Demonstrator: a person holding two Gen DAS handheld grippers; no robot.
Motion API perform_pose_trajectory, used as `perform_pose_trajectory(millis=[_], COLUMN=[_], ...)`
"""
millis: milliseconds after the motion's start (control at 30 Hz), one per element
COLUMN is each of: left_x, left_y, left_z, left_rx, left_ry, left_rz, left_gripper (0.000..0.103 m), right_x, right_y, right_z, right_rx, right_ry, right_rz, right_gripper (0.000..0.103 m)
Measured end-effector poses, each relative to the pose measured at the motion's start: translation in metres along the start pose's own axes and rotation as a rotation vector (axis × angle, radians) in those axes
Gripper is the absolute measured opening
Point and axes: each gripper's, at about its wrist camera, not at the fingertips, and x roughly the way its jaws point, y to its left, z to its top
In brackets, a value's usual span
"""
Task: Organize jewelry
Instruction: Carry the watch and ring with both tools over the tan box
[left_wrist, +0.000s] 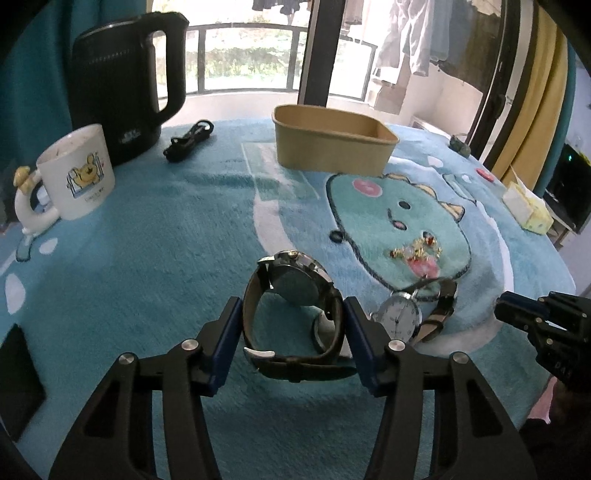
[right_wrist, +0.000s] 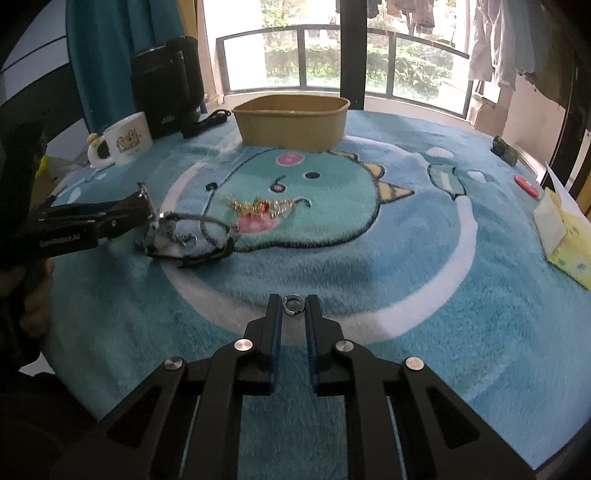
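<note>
A watch with a dark face and dark strap (left_wrist: 295, 284) stands on edge on the blue cartoon blanket (left_wrist: 147, 258). My left gripper (left_wrist: 291, 306) is shut on it, with a blue pad against each side of the strap loop. Just to its right lies a white-faced watch (left_wrist: 397, 317), and beyond that a heap of gold jewelry (left_wrist: 417, 249). In the right wrist view, my right gripper (right_wrist: 293, 306) is shut on a small silver ring (right_wrist: 293, 305) at its fingertips, low over the blanket. The brown paper box (right_wrist: 291, 122) stands at the back.
A black kettle (left_wrist: 125, 81), a white cartoon mug (left_wrist: 75, 173) and a black cable (left_wrist: 188, 140) stand at the back left. A tissue box (right_wrist: 565, 232) sits at the right edge. A hand holds the left gripper (right_wrist: 147, 210) at the left.
</note>
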Motion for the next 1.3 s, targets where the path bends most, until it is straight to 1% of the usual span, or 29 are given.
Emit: perform_pose_trajectory(millis=[233,533,767,1000,1300], left_x=[-0.01,-0.013,-0.003,0.014,0.021], left_y=[-0.001,-0.002,-0.006,-0.007,-0.013], left_z=[0.019,0.051,0.068,0.084,0.103], left_rx=[0.012,0.034,0.058,0.089,0.118], left_ry=[-0.049,-0.113,-0.131,-0.133,-0.168], left_rz=[0.012,0.008,-0.012,-0.039,-0.065], left_gripper=[0.058,0.058,0.058,0.058,0.058], right_x=[-0.002,0.004,0.012,0.028,0.035], right_y=[-0.007,-0.015,-0.019,-0.021,-0.028], right_z=[0.02,0.044,0.064,0.092,0.116], right_rx=[0.003,0.003,-0.02,-0.039,-0.025], right_ry=[-0.041,-0.073,-0.09,-0.095,-0.132], right_rz=[0.004,0.017,0.011,-0.003,-0.005], right_gripper=[0.011,0.011,0.011,0.011,0.011])
